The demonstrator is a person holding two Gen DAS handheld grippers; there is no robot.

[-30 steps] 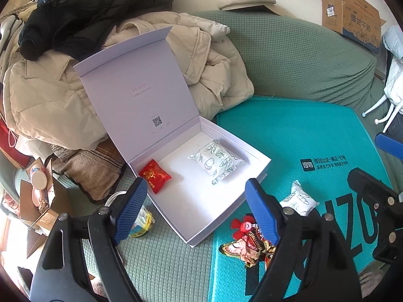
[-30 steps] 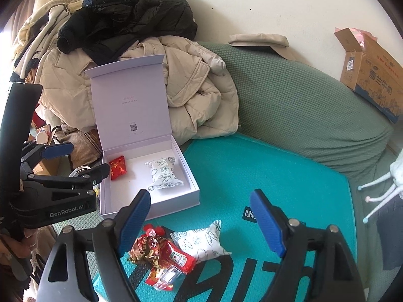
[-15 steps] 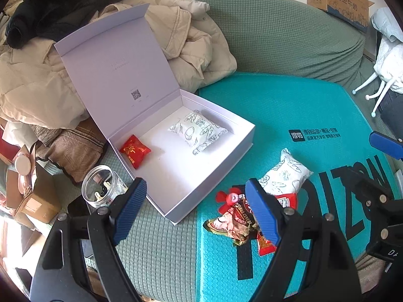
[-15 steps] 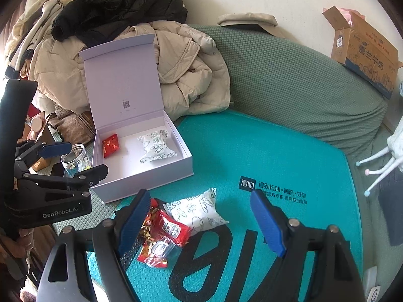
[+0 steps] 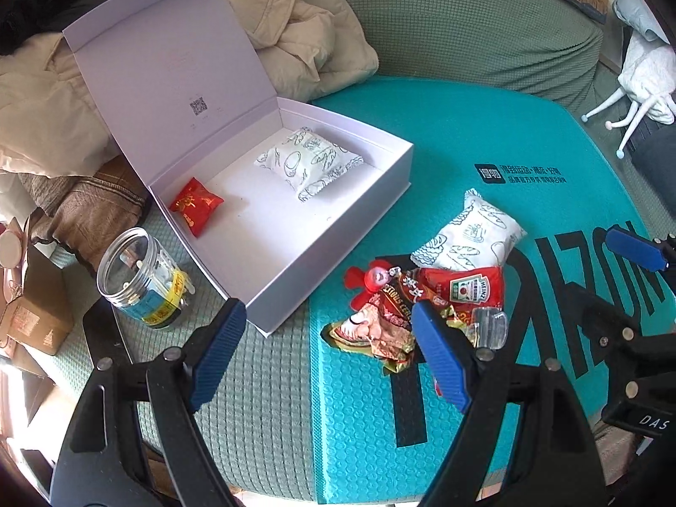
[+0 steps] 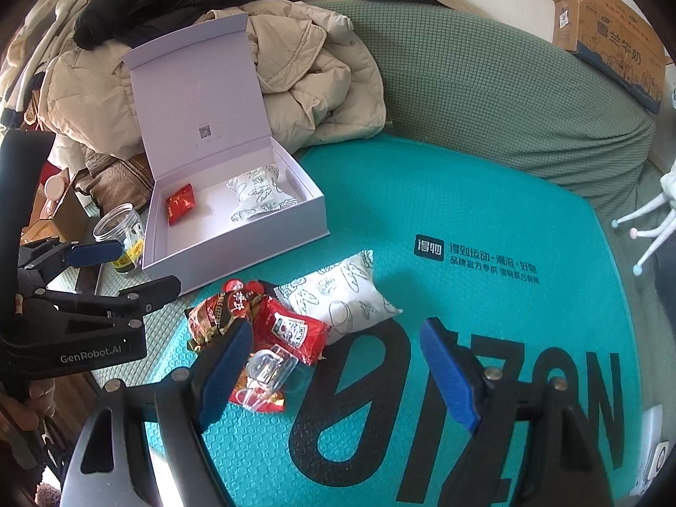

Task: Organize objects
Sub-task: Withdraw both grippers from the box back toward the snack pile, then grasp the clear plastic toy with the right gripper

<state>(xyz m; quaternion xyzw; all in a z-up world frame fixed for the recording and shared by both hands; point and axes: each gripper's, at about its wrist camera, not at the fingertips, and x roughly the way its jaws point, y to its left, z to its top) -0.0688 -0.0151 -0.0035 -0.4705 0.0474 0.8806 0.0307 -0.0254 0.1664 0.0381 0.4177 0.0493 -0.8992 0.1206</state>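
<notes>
Open white gift box [image 5: 380, 194] on green sofa, holding red candy packet [image 5: 195, 205] and white printed pouch [image 5: 310, 160], second pouch [image 6: 342, 295], Heinz ketchup sachet [image 6: 291, 329] and snack wrappers [image 5: 380, 317] on teal mat [image 6: 486, 211], clear jar [image 5: 143, 279] beside box, left gripper [image 5: 325, 355] and right gripper [image 6: 338, 372] both spread, empty.

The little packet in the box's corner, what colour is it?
Red with gold print, clearest in the left wrist view.

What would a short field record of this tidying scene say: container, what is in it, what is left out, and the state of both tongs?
Container: open white gift box, lid up
Inside: red candy packet, patterned white pouch
Left out on teal mat: second patterned pouch, Heinz ketchup packet, snack wrappers
Beside box: clear jar
Left tongs: open, empty
Right tongs: open, empty
</notes>
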